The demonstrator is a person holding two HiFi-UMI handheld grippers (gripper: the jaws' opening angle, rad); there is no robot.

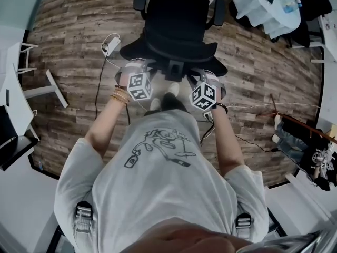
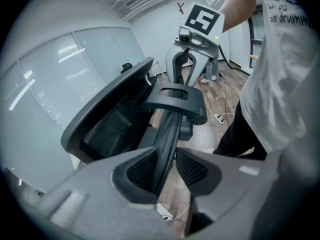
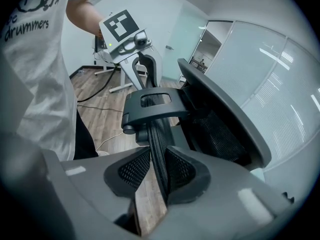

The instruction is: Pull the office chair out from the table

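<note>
a: where was the office chair?
b: upper centre of the head view, on the wood floor.
a: and the tools?
b: left gripper and right gripper each pinched its backrest rim, seemingly tight.

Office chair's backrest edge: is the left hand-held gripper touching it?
Touching. Left gripper view: the left hand-held gripper clamps the backrest edge between both pads.

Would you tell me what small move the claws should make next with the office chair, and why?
Probably open both claws and let go. The left claw and right claw clamp the backrest's top edge, and the office chair stands on open wooden floor, no table seen against it.
</note>
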